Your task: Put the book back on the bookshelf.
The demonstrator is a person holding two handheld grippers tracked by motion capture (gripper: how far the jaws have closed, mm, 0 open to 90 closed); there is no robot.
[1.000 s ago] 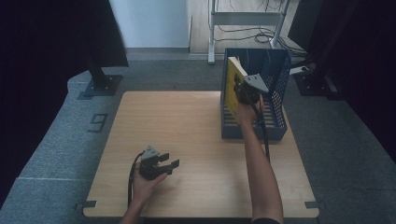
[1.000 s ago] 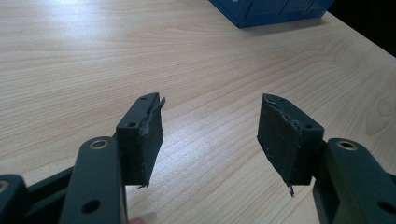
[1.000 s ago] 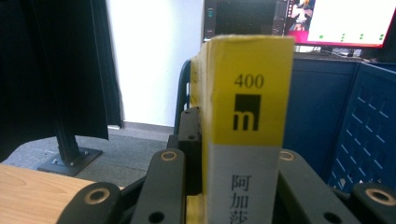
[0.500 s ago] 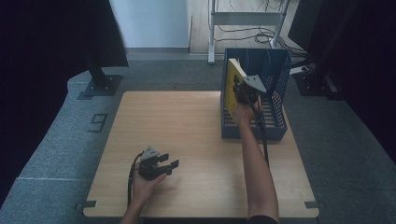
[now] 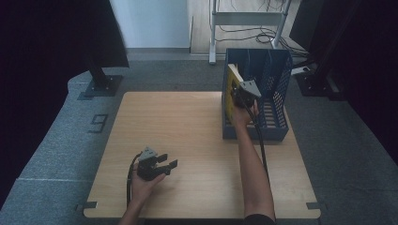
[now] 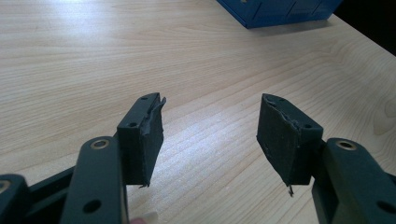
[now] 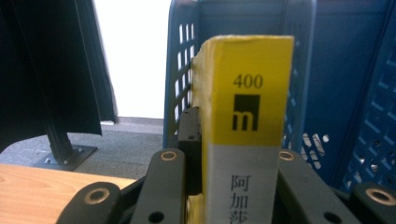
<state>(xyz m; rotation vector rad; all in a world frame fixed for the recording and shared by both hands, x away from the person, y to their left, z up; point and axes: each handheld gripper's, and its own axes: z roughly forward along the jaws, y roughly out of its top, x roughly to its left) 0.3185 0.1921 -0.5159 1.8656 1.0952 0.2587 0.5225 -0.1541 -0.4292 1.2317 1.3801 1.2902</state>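
My right hand-held gripper (image 5: 240, 95) clamps the yellow book (image 7: 245, 116) upright, spine toward me, above the blue crate's (image 5: 277, 79) left side, while my left hand-held gripper (image 5: 162, 166) rests open on the tabletop (image 5: 187, 131).

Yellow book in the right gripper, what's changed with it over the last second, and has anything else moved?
The right gripper has carried the yellow book a little lower into the blue basket, along its left wall; the jaws stayed clamped on the book's spine. The left gripper stayed where it was over the wooden table, jaws open with nothing between them. The basket has not shifted.
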